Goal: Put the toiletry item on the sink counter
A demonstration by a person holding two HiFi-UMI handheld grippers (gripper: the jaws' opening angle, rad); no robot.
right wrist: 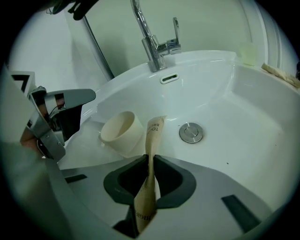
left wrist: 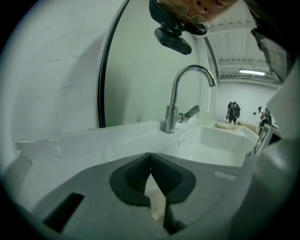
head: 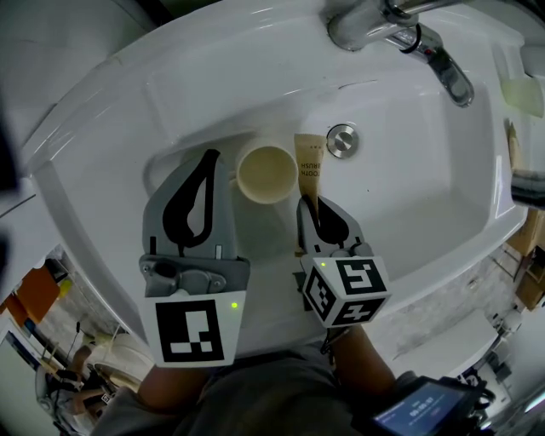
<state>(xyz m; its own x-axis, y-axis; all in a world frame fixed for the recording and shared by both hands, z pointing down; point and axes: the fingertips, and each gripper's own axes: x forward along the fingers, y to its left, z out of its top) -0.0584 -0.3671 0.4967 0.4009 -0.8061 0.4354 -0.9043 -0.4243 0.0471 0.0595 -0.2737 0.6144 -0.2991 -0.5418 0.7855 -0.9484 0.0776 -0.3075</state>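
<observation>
Right claw (right wrist: 149, 161): packet (right wrist: 154, 132) lengthwise toward faucet (right wrist: 151, 43).

Bright even light on white sink (head: 409, 170), glare on faucet (head: 375, 25), dark fisheye corners in gripper views.

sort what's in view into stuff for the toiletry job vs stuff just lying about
For the job: toothbrush packet, right gripper clamped on it, sink counter.
Just lying about: cream cup in the basin, faucet, drain plug, left gripper shut.
</observation>
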